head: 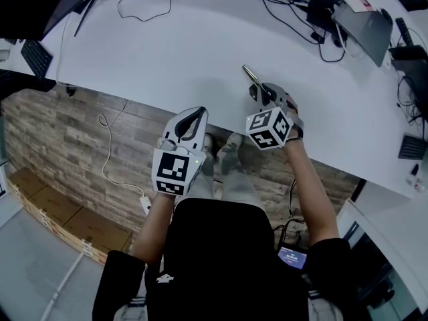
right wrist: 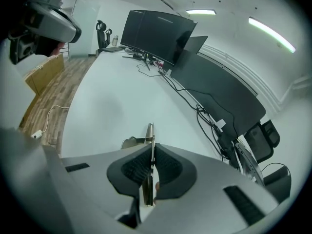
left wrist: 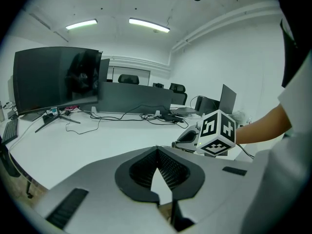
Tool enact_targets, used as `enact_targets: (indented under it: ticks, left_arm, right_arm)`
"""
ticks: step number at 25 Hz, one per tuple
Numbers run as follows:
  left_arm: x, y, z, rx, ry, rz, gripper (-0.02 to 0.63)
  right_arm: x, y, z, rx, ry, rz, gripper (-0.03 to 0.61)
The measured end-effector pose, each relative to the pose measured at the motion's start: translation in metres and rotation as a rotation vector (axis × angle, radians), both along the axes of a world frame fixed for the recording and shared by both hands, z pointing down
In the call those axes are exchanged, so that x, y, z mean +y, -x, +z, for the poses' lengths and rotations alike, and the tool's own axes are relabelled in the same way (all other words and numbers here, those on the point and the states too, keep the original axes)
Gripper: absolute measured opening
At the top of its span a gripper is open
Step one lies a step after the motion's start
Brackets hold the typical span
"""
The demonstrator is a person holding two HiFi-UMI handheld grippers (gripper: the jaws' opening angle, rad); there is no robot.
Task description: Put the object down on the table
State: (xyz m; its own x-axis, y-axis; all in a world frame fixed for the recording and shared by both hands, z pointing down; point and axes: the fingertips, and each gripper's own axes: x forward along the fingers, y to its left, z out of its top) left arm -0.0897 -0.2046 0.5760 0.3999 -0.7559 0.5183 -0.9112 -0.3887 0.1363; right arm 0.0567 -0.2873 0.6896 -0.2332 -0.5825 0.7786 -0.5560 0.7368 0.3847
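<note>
A thin flat metal strip [head: 251, 76] [right wrist: 150, 135] sticks out forward from my right gripper [head: 262, 93] [right wrist: 151, 149], whose pads are shut on it edge-on. The strip's tip hangs just over the white table [head: 167, 45], casting a small shadow near it; I cannot tell whether it touches. My left gripper [head: 192, 120] [left wrist: 157, 150] is at the table's front edge, left of the right one, with its pads meeting at the tips and nothing between them. In the left gripper view the right gripper's marker cube [left wrist: 217, 133] shows over the table.
Black cables [head: 294, 12] and a dark laptop [head: 364, 25] lie at the table's far right. A keyboard [head: 37, 55] and a monitor stand [head: 93, 2] are at the far left. Wood floor [head: 67, 139] and cardboard boxes [head: 60, 219] lie below the table's front edge.
</note>
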Motion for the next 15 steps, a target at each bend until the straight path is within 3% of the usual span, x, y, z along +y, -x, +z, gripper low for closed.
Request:
enact_targets:
  ticks: [15]
  left_arm:
    - [-0.001,-0.002,0.005,0.006,0.011,0.0,0.014]
  right_arm:
    - [0.012,0.006,0.01,0.01,-0.003,-0.033,0.028]
